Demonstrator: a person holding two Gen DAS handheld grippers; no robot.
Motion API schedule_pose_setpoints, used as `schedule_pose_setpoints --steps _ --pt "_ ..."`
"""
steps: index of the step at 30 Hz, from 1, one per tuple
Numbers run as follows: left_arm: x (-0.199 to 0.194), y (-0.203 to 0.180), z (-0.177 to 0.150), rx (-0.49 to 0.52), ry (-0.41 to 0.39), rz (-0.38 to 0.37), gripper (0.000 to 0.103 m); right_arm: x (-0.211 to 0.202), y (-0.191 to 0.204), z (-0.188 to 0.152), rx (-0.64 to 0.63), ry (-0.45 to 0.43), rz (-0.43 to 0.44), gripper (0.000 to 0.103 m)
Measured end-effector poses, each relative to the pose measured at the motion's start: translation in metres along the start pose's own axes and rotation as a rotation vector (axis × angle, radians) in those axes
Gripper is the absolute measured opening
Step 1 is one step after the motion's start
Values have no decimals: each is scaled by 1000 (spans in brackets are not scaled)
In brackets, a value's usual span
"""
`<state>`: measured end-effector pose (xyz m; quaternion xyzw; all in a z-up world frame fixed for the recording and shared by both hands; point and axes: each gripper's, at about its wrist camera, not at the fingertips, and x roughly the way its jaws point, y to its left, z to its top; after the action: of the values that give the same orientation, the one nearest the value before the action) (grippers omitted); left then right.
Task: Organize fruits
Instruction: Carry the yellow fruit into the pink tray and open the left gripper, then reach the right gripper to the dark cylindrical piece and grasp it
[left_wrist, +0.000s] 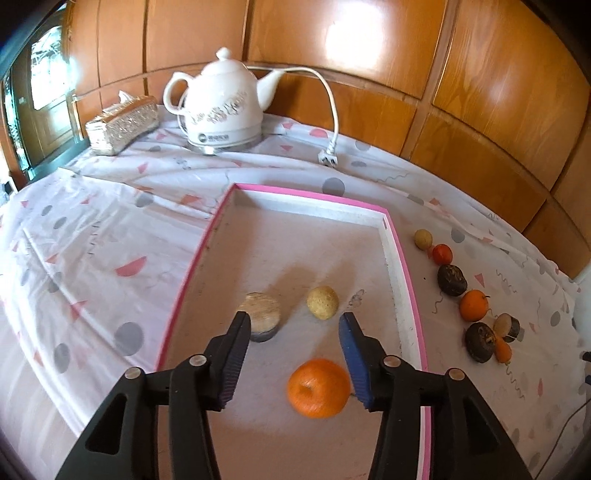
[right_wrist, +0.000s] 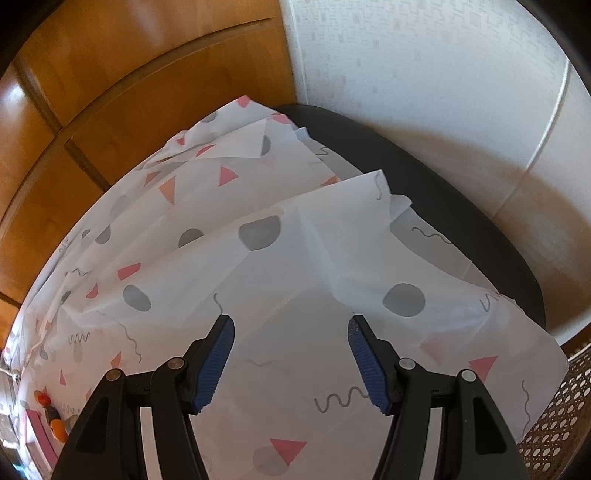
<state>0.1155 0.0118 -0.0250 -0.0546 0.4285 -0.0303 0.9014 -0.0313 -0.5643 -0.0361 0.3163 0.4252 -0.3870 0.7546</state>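
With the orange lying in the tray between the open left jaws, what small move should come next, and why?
Probably lift the left gripper clear of the orange. Its jaws stand apart from the fruit, which rests on the tray floor, and a row of fruits waits on the cloth beside it.

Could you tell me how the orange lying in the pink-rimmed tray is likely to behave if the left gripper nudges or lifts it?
The orange is round and lies loose on the flat floor of the tray, so a nudge would probably roll it. Its skin looks smooth, perhaps slippery against the ribbed fingers. It seems firm enough to hold its shape, though that is a guess.
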Motion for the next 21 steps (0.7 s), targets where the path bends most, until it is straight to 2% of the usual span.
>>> schedule_pose_setpoints --steps 2,11,21 --pt "-7 6 -2 -12 -12 7 58 0 6 -1 -25 1 19 65" --pt "-20 19 -12 -20 -26 21 58 -8 51 -15 -242 -34 107 65" --pt "-29 33 -27 -31 -24 34 60 -22 113 -50 -546 -55 288 65"
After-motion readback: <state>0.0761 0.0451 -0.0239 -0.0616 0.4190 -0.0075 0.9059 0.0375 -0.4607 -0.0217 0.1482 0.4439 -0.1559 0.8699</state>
